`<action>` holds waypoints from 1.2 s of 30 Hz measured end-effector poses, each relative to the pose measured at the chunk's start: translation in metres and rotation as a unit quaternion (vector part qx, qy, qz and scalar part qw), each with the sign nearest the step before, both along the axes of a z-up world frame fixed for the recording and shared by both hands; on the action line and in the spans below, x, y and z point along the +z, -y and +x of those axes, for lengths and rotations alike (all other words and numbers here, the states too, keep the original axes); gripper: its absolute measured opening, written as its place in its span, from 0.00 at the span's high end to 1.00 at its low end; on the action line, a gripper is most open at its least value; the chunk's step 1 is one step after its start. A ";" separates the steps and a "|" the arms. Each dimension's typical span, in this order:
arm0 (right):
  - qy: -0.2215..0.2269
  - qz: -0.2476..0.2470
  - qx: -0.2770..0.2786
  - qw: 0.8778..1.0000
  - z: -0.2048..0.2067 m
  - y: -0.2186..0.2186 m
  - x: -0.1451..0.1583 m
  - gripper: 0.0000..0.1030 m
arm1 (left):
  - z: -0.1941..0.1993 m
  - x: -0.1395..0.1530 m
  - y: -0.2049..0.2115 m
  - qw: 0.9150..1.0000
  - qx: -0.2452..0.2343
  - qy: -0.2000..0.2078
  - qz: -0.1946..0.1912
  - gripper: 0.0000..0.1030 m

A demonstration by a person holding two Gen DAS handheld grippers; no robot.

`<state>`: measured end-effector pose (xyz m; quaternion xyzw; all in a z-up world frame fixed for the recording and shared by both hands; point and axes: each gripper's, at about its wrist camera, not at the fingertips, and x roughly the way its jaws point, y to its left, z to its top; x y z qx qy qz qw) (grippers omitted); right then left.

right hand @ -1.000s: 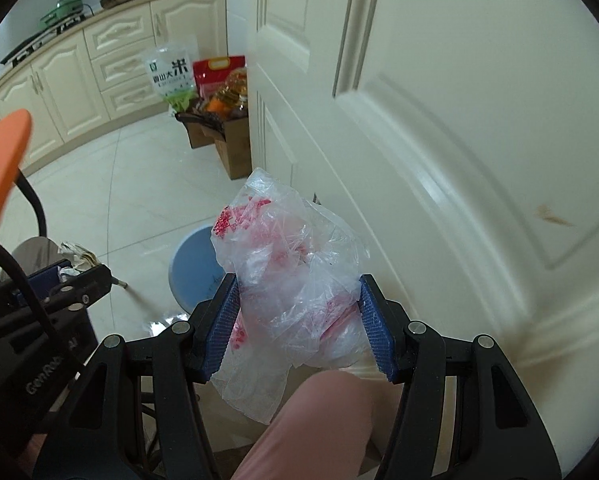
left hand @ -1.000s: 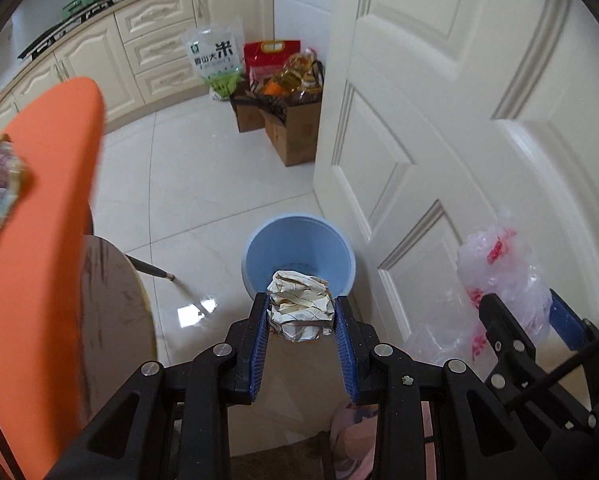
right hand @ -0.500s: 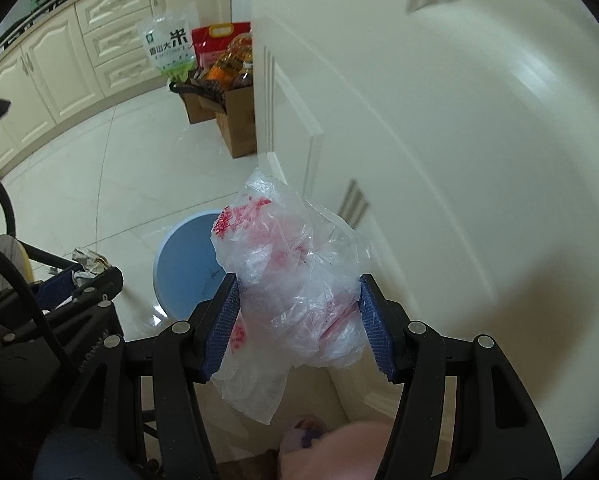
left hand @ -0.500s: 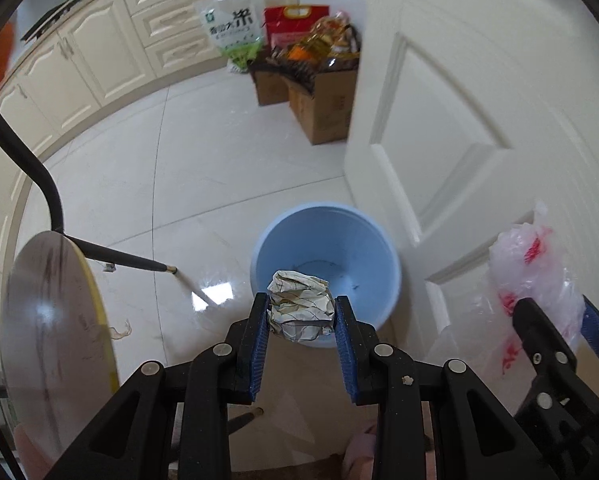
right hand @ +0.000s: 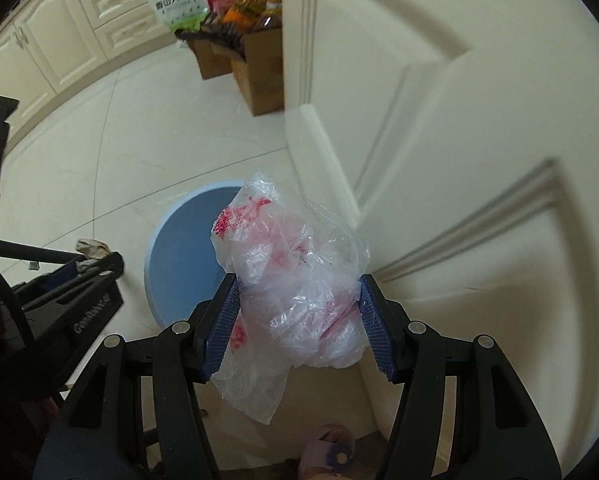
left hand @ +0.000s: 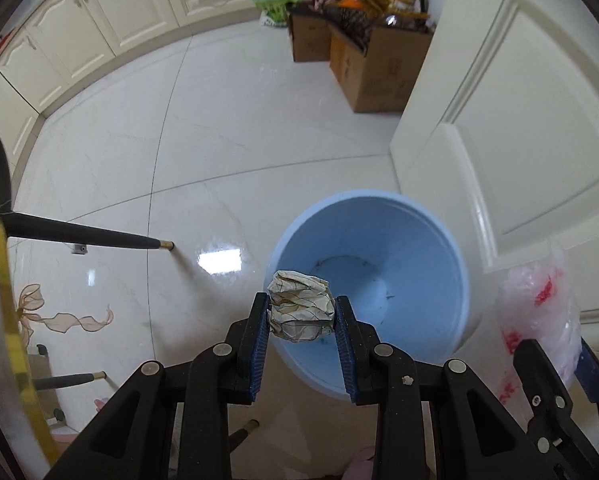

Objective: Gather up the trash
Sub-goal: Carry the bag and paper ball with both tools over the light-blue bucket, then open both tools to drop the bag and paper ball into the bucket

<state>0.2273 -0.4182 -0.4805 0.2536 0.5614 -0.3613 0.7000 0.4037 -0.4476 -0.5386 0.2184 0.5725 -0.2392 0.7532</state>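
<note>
With the left gripper (left hand: pixel 301 314) clamped on a crumpled paper ball (left hand: pixel 301 309) over the blue bin (left hand: pixel 427 240) and the right gripper (right hand: pixel 297 318) squeezing a plastic bag (right hand: pixel 295 280) beside it, centre each over the opening before letting go

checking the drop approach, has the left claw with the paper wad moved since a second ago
Yes. The left claw, shut on the paper wad, has come down toward the blue bin, which now looms larger by the door.
</note>
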 end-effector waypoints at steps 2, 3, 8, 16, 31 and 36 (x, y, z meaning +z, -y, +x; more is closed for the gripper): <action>-0.006 0.005 0.005 1.000 0.005 0.000 -0.011 0.45 | 0.005 -0.011 0.005 1.000 -0.012 0.000 0.007 0.73; -0.006 0.007 0.007 1.000 0.006 0.001 -0.014 0.45 | 0.006 -0.016 0.008 1.000 -0.020 0.000 0.007 0.73; -0.002 0.018 0.018 1.000 0.008 0.007 -0.028 0.44 | 0.003 -0.034 0.014 0.999 -0.045 0.011 0.003 0.69; 0.006 0.043 -0.002 0.999 0.000 0.022 -0.036 0.38 | 0.007 -0.054 0.018 0.998 -0.058 -0.010 0.000 0.46; -0.013 0.013 0.008 1.000 -0.009 0.015 -0.021 0.33 | -0.011 -0.051 0.010 0.998 -0.052 -0.014 0.022 0.45; -0.033 -0.021 0.011 0.999 -0.017 0.001 -0.005 0.33 | -0.029 -0.033 0.003 0.998 -0.059 -0.011 0.017 0.45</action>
